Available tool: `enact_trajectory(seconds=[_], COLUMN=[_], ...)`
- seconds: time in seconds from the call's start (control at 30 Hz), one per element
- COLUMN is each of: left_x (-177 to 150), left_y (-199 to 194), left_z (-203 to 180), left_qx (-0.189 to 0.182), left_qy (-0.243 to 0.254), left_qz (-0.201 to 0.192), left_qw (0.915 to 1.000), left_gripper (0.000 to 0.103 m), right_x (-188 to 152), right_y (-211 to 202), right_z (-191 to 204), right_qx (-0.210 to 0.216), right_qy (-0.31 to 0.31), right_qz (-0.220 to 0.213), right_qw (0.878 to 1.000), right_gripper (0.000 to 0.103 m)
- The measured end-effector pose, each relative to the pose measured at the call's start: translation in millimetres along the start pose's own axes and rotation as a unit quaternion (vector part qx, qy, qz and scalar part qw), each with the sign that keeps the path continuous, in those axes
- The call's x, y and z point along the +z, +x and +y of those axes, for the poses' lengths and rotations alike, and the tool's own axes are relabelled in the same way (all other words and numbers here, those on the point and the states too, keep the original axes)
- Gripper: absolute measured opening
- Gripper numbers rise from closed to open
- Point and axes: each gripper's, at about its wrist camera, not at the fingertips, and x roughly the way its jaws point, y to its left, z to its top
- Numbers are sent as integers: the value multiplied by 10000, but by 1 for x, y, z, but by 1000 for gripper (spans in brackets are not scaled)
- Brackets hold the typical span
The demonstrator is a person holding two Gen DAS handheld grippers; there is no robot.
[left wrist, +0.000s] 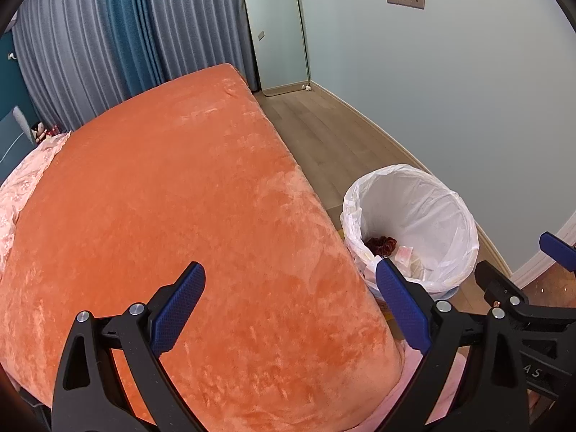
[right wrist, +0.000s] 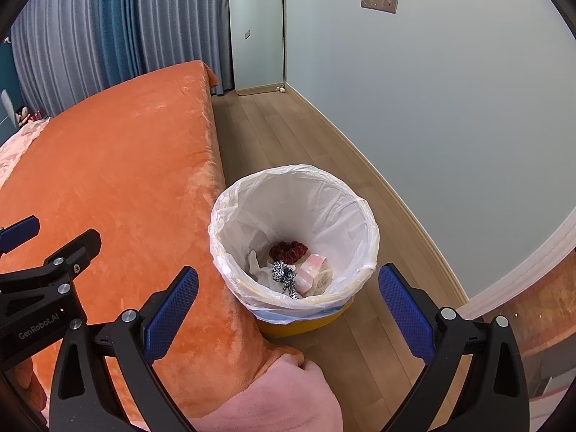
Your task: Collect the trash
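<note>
A bin [right wrist: 295, 174] with a white plastic liner and a yellow base stands on the floor against the bed's side. Inside lie a dark red scrunchie [right wrist: 289, 249], a leopard-print scrunchie [right wrist: 284, 275], a pink-and-white wrapper [right wrist: 313, 266] and white tissue [right wrist: 256, 264]. My right gripper [right wrist: 288, 270] hangs open above the bin's near rim, with nothing between its fingers. Over the orange blanket, my left gripper [left wrist: 288, 264] is also open and holds nothing. In the left wrist view the bin [left wrist: 396, 170] is to the right, with the scrunchie [left wrist: 381, 244] showing.
The bed's orange blanket [left wrist: 180, 198] fills the left, with pink bedding [right wrist: 288, 396] at its near corner. A strip of wooden floor [right wrist: 288, 133] runs between bed and pale wall. A mirror [left wrist: 277, 32] leans in the far corner beside grey and blue curtains [left wrist: 108, 36].
</note>
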Motion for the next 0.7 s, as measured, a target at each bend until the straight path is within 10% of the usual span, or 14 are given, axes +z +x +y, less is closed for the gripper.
enact_trajectory(seconds=[0.7], left_x=[-2], left_y=[4], left_z=[-2], left_qx=[23], left_qy=[21], left_qz=[79], left_qw=[10000], left_gripper=[91], right_x=[-4], right_y=[4], right_z=[-4], right_qx=[-43], right_qy=[5], right_qz=[58], right_qw=[10000], right_gripper=[96])
